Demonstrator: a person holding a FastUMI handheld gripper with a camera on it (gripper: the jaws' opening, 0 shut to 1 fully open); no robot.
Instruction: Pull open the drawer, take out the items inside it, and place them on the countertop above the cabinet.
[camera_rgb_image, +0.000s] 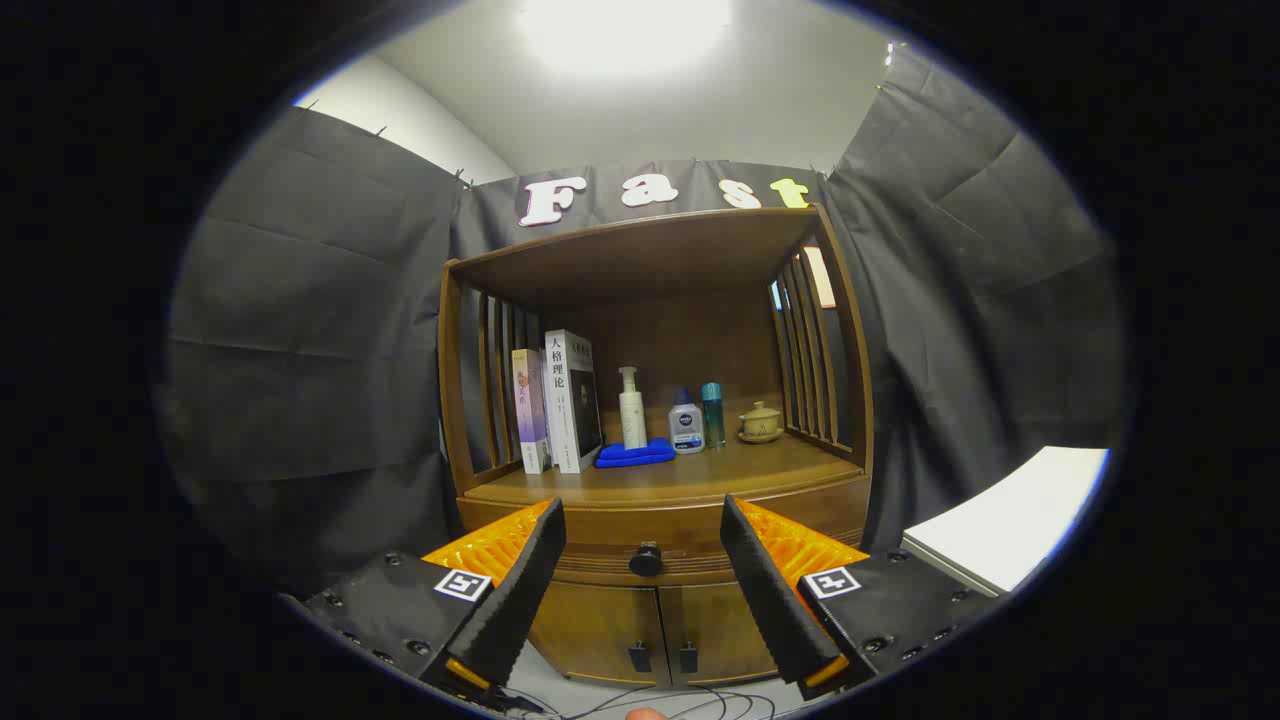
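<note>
I am holding my gripper (645, 575) level and pointing it straight at the wooden cabinet (660, 470), with my jaws spread wide and nothing between them but air. The drawer (610, 535) is sitting shut just beyond my fingertips, its front spanning the gap between my two fingers (515, 590). Its dark round knob (646, 560) is showing right in the middle of that gap, ahead of the jaws and not touching either one. I cannot tell what is lying inside the drawer, since its front is closed.

Above the drawer, farther beyond the jaws, the countertop (740, 470) is carrying a row of things. Two upright books (560, 410) are standing up and to the left of my left finger, leaning against the slatted side. A white pump bottle (632, 408) is standing behind a folded blue cloth (636, 454), roughly above the middle of the gap. A small blue-capped bottle (686, 428) and a slim teal bottle (712, 414) are standing just beside each other, above my right finger. A small lidded cup on a saucer (760, 421) is sitting beyond those, nearer the right slats.

Below the knob, two cabinet doors (660, 630) are meeting between my fingers, each with a small dark handle. Loose cables (640, 700) are trailing on the floor under the jaws.
</note>
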